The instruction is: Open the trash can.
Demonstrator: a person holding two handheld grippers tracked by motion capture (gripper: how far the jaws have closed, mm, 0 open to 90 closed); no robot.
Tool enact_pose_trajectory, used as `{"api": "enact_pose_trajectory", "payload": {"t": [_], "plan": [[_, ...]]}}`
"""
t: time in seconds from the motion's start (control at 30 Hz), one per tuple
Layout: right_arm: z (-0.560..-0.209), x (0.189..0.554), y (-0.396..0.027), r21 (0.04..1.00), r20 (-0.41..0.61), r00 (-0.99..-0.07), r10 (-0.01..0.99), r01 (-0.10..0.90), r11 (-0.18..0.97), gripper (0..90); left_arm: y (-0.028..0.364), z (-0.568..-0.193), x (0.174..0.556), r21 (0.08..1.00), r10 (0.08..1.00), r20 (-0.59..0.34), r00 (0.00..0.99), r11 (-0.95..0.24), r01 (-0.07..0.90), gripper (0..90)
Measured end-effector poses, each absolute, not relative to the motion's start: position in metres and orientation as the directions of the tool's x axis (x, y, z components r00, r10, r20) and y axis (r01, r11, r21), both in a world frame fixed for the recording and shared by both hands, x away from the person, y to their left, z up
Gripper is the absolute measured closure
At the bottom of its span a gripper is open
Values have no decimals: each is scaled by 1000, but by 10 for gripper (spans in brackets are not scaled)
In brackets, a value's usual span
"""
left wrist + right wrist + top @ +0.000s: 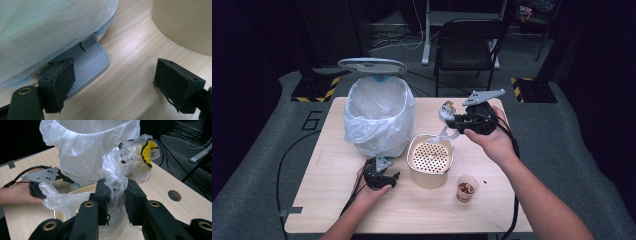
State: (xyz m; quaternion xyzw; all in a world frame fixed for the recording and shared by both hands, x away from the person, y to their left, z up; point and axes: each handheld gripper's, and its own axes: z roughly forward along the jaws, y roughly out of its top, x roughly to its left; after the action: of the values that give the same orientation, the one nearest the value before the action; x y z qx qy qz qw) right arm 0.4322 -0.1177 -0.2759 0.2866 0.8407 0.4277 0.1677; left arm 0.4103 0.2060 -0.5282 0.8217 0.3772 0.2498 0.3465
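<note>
Dark floor and a folding chair (469, 42) lie beyond a pale wood-grain table (337, 200), whose near-left and far-right corners are bare, with a round hole (174, 195) cut near the far-right edge. Toward the far left stands a pedal bin (379, 120), rounded, lined with a thin, crinkled, translucent white bag (82, 152) that spills over its rim; its grey oval lid (372, 65) stands raised behind it. A ribbed grey pedal (87, 66) juts flat from the bin's base onto the wood. Just right of the bin sits a cream cylindrical pot (430, 162) with a perforated metal insert inside it. Near and right of the pot stands a small clear cup (466, 188) with reddish-brown bits in it, apart from the pot. The left gripper (381, 176) rests low on the table in the person's left hand (371, 192), between bin and pot; its jaws are spread wide with nothing between them, one pad (63, 82) just over the pedal's near edge, the pad's facing torn and ragged. The right gripper (451, 121), held in the right hand (492, 137), is raised above the pot's far rim, its jaws pinched together on a crumpled clear plastic wrapper (117, 182) that has a yellow and black lump (147, 151) bunched at its top, while a loose tail of film hangs down toward the pot.
</note>
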Motion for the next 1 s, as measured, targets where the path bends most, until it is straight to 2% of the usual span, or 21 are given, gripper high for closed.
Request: {"api": "enact_pose_trajectory", "payload": {"t": [1.0], "plan": [[-263,448,-43,847,-25,-861,509,252,467,743,207,-528,411,758,789,163,592,-484,437,165]]}}
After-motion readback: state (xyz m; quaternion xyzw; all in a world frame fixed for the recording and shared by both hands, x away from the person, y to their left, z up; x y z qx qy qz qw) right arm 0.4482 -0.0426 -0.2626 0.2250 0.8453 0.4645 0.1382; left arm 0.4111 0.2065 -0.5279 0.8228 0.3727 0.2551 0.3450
